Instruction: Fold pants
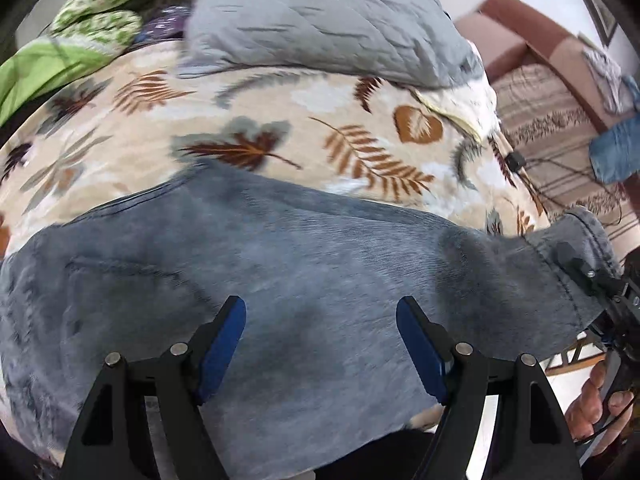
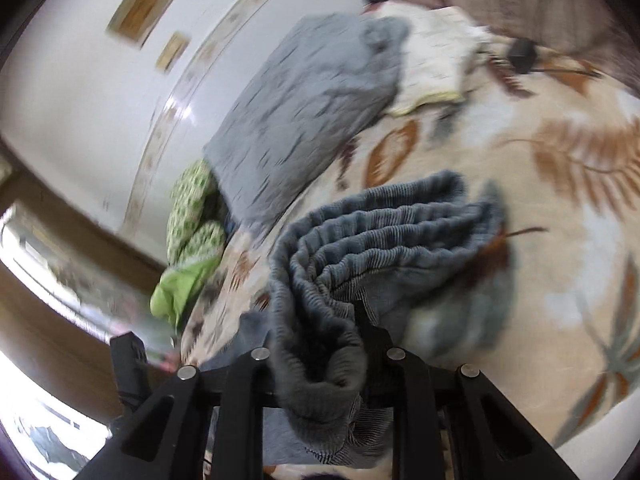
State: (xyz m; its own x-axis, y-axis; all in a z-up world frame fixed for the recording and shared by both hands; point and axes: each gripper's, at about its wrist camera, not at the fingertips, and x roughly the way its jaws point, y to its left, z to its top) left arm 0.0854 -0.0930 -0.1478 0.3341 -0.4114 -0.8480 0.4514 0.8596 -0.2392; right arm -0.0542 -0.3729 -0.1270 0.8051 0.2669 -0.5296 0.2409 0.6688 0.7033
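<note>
Grey-blue corduroy pants [image 1: 280, 264] lie spread across a leaf-patterned blanket [image 1: 352, 96]. My left gripper [image 1: 320, 312] hovers just above the cloth, its blue pads wide apart and holding nothing. At the right edge of the left wrist view, my right gripper [image 1: 576, 264] clamps a lifted stitched edge of the pants, with a person's hand [image 1: 592, 404] below it. In the right wrist view the gathered elastic waistband [image 2: 380, 232] bunches up and drapes between the jaws of the right gripper [image 2: 324, 332], hiding its fingertips.
A grey quilted pillow [image 1: 320, 20] lies at the far side of the blanket, with green patterned cloths [image 1: 100, 12] to its left. A small black device with a cable [image 1: 516, 160] sits near the blanket's right edge. A brown sofa [image 1: 552, 80] stands beyond.
</note>
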